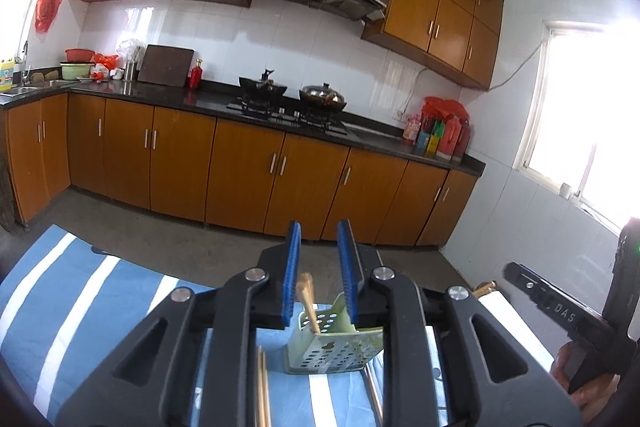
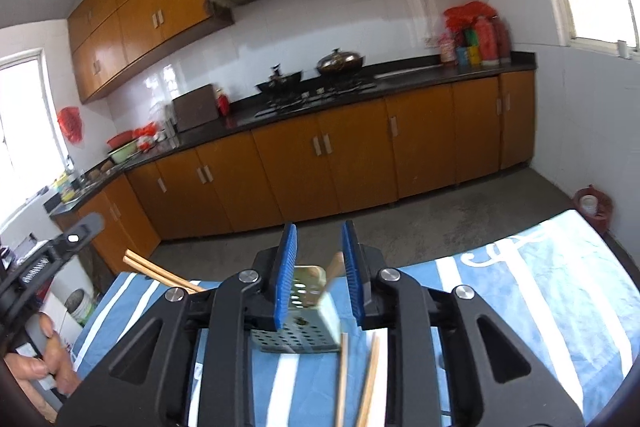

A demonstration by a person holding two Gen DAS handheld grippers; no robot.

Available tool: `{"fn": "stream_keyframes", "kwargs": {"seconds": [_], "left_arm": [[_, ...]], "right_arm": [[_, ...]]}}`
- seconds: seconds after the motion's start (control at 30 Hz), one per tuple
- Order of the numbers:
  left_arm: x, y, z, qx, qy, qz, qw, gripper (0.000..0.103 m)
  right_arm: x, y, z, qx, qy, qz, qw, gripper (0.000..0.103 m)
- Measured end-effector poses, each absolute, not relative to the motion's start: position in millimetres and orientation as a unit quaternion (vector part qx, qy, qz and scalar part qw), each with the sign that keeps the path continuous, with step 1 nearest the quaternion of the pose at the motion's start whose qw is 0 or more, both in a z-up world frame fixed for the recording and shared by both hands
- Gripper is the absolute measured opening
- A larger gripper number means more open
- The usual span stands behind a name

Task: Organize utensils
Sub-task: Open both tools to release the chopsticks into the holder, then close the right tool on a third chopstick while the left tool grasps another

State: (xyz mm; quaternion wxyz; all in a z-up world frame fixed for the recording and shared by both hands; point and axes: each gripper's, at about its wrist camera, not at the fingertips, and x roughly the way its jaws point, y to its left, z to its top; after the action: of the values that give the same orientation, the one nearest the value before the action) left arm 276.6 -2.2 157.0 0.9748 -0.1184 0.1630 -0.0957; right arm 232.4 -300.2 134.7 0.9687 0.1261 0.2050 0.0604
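- Nearest the left gripper (image 1: 319, 273), loose chopsticks (image 1: 263, 387) lie flat on the striped cloth (image 1: 80, 307) just below its left finger. They sit close under the linkage, so a low or careless reach could knock them sideways or off the counter.
- The left gripper's blue pads stand a little apart with nothing pinched. Ahead, seen through the gap, the perforated utensil holder (image 1: 332, 347) stands on the cloth with one chopstick (image 1: 308, 301) leaning out of it.
- That leaning stick looks loosely seated; a nudge on the holder would likely tip the light holder, or flip the stick out.
- Nearest the right gripper (image 2: 319, 277), two more chopsticks (image 2: 366, 383) lie just below its right finger, in the path of any downward move.
- The right gripper is likewise slightly spread and holds nothing; the same holder (image 2: 298, 333) sits just beyond its pads.
- Both grippers face one small holder from neighbouring sides, so they risk colliding.
- Further left of the right gripper, another pair (image 2: 156, 273) overhangs the counter's edge and could slide off.
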Motion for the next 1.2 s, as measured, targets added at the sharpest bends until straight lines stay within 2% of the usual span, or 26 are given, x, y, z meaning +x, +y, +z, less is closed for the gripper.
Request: {"fn": "stream_keyframes", "kwargs": {"seconds": [0.2,0.4,0.53,0.63,0.93,1.2], "left_arm": [[232,25,138,-0.105,0.180,-0.082,0.975,0.028],[219,55,72,-0.089,0.264,-0.038,0.960,0.028],[219,75,19,-0.098,0.333,-0.011,0.938,0.028],[215,80,-4,-0.092,0.356,-0.010,0.930,0.028],[212,68,-27,-0.082,0.379,-0.037,0.921,0.028],[215,56,-32,-0.082,0.390,-0.046,0.916,0.029]], "right_arm": [[200,-335,106,0.122,0.231,0.005,0.965,0.025],[199,-353,35,0.134,0.320,-0.015,0.938,0.025],[202,-338,-11,0.148,0.374,0.003,0.915,0.025],[206,-321,-39,0.148,0.409,0.027,0.900,0.025],[208,-278,-75,0.121,0.446,0.057,0.885,0.023],[208,-276,-83,0.111,0.452,0.051,0.884,0.021]]}}
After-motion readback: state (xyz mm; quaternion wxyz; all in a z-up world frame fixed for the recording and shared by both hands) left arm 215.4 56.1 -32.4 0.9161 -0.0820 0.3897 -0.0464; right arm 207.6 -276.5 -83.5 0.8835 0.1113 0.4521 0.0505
